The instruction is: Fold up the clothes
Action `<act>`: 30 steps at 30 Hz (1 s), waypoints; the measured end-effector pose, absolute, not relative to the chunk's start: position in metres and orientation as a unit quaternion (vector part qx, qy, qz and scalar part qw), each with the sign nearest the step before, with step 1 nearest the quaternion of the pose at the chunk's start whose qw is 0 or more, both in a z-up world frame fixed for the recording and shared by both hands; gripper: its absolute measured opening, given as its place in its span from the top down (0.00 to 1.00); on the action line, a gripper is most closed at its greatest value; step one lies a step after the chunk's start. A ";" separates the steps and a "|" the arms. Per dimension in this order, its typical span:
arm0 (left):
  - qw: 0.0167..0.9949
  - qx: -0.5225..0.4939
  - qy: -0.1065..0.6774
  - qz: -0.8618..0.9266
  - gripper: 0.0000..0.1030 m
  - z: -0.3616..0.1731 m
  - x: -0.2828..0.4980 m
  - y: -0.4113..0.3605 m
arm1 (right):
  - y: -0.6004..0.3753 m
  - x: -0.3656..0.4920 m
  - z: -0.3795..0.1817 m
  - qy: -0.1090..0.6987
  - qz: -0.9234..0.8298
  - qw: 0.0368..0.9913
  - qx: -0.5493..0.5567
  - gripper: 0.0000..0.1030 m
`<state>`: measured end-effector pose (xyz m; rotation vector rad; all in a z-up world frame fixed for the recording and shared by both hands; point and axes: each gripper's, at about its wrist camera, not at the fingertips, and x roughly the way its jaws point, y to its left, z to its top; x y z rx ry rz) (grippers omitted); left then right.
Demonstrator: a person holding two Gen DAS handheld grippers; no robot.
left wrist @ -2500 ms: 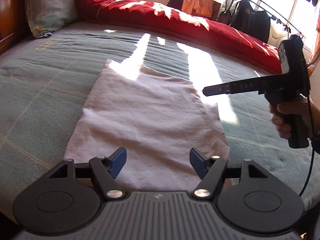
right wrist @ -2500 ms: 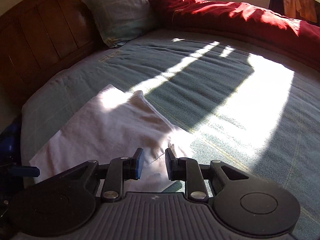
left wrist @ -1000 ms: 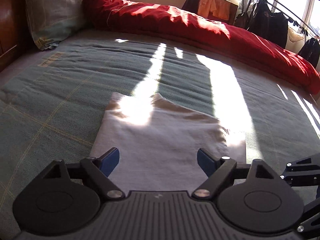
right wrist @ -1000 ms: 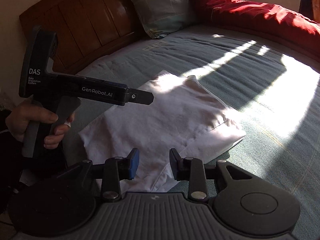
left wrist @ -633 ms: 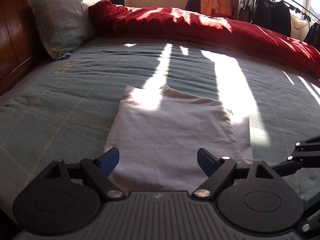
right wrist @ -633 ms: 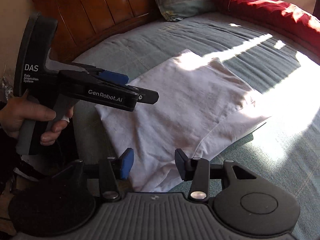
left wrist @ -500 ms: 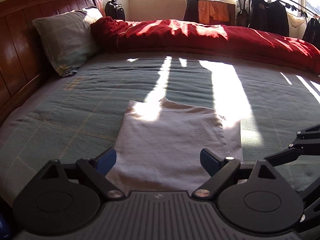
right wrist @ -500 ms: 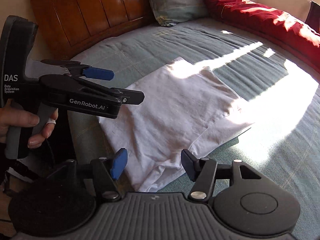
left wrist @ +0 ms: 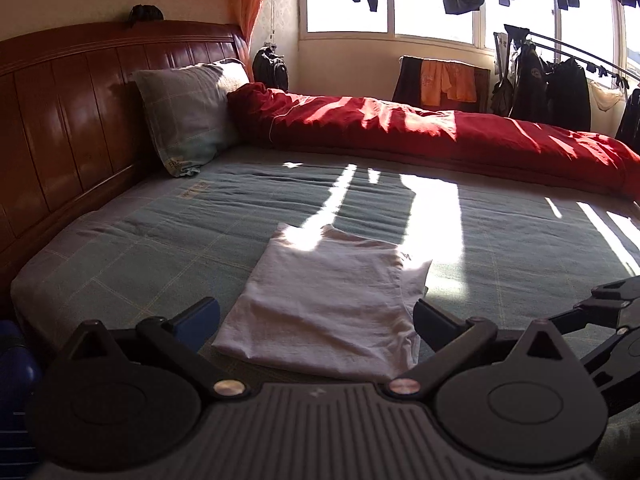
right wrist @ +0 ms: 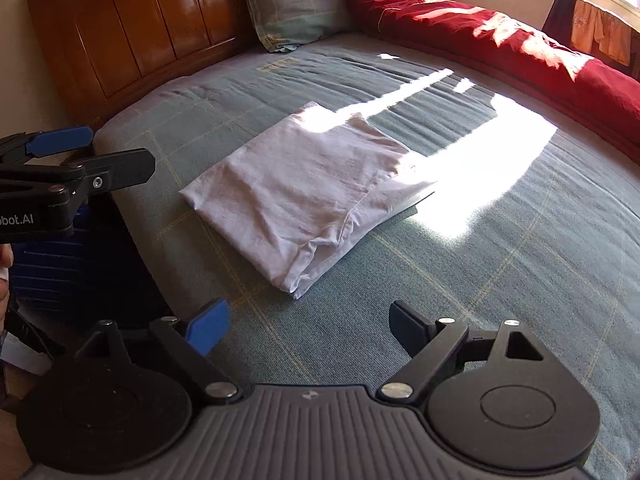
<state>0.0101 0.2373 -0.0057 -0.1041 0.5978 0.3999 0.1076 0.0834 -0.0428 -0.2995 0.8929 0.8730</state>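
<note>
Glossy wooden headboard [left wrist: 60,120], matt cloth garment [left wrist: 328,300]

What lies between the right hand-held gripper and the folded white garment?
Only bare blue-green bedspread in the right wrist view: the right hand-held gripper, jaws opening and empty, sits clear of the folded white garment.

Both black grippers [right wrist: 308,326] carry blue pads [right wrist: 208,326], silver screws and seemingly "GenRobot.AI" lettering.

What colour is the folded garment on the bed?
White; the folded cotton garment shows best in the right wrist view.
</note>
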 end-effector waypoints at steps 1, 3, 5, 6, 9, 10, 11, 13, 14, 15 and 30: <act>0.932 -0.055 0.298 0.200 0.01 -0.007 0.007 0.234 | 0.081 0.102 -0.040 0.411 0.405 0.804 -0.145 0.09; 0.926 -0.062 0.309 0.210 0.01 -0.009 0.000 0.228 | 0.077 0.091 -0.034 0.401 0.403 0.809 -0.151 0.05; 0.920 -0.071 0.319 0.216 0.01 -0.012 -0.007 0.222 | 0.071 0.083 -0.027 0.391 0.402 0.814 -0.151 0.00; 0.920 -0.077 0.323 0.211 0.01 -0.013 -0.011 0.219 | 0.069 0.080 -0.024 0.387 0.401 0.816 -0.150 0.00; 0.917 -0.096 0.334 0.195 0.01 -0.015 -0.021 0.213 | 0.063 0.073 -0.017 0.385 0.396 0.820 -0.149 0.00; 0.915 -0.100 0.339 0.195 0.01 -0.015 -0.023 0.211 | 0.062 0.071 -0.015 0.386 0.393 0.821 -0.150 0.00; 0.913 -0.101 0.343 0.194 0.01 -0.014 -0.025 0.209 | 0.060 0.069 -0.014 0.385 0.390 0.823 -0.150 0.00; 0.910 -0.098 0.352 0.194 0.01 -0.013 -0.028 0.204 | 0.056 0.066 -0.010 0.380 0.384 0.828 -0.148 0.00; 0.909 -0.099 0.356 0.195 0.01 -0.011 -0.030 0.202 | 0.055 0.064 -0.009 0.380 0.384 0.829 -0.147 0.00; 0.907 -0.100 0.359 0.195 0.01 -0.010 -0.031 0.200 | 0.053 0.063 -0.007 0.380 0.385 0.829 -0.145 0.00; 0.888 -0.106 0.387 0.225 0.01 -0.004 -0.039 0.197 | 0.042 0.049 -0.002 0.379 0.378 0.833 -0.139 0.00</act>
